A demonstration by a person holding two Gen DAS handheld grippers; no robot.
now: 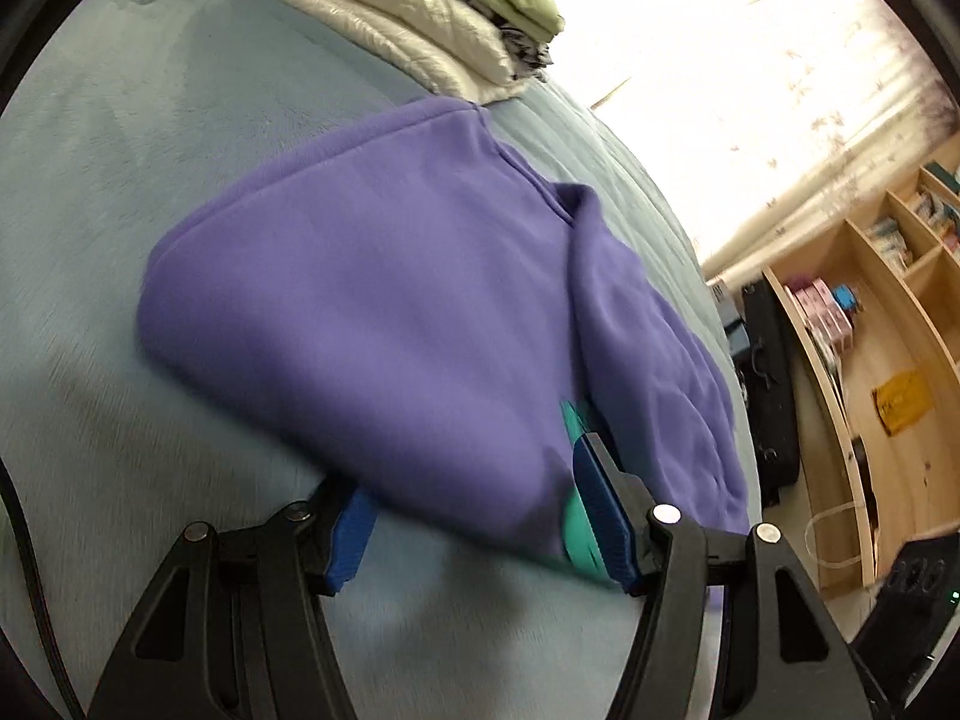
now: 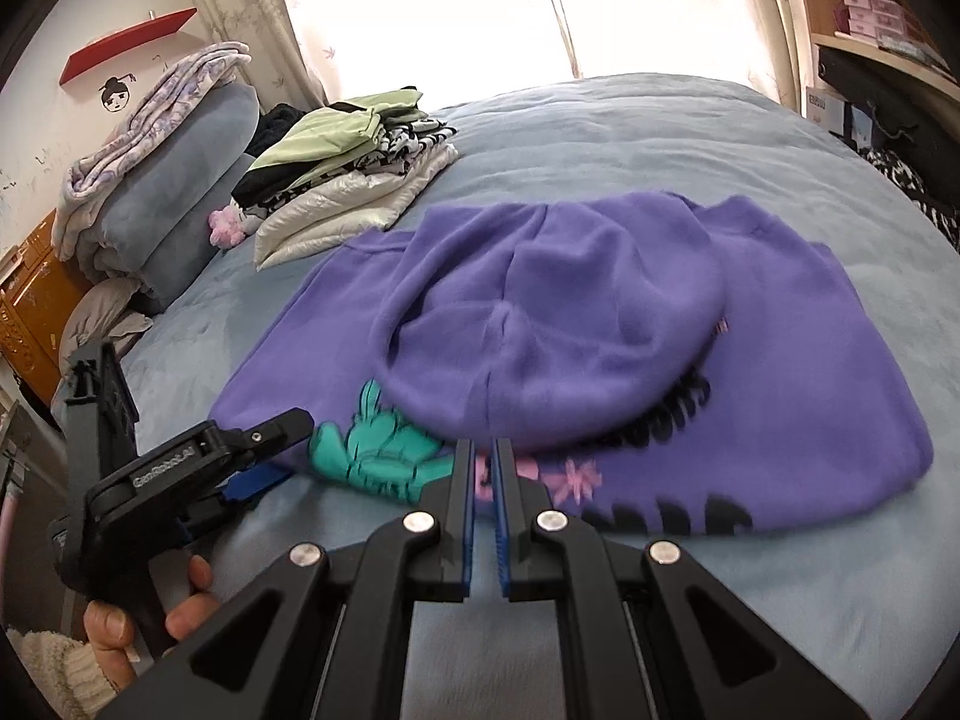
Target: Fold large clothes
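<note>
Left wrist view looks down across a grey-blue bedspread point(image 1: 150, 192) with a purple hoodie point(image 1: 372, 300) lying on it. The left gripper point(image 1: 474, 534) has its jaws roughly half open around the hoodie's near corner: one blue pad point(image 1: 351, 540) sits at the fabric's edge on the left, the other lies against the cloth on the right beside a teal print point(image 1: 579, 531), but motion blur hides whether they press on it. Beyond the hoodie sits a stack of folded clothes point(image 1: 432, 24), and wooden shelves point(image 1: 870, 312) stand to the right of the bed.

Right wrist view shows, from the left, a hand point(image 2: 144, 618) holding the left gripper's handle at the hoodie's left corner. The hoodie lies mid-bed with its hood point(image 2: 552, 312) flopped over the printed front. The right gripper point(image 2: 485, 516) hovers at the hoodie's near edge with its jaws closed together, nothing visibly caught between them.
</note>
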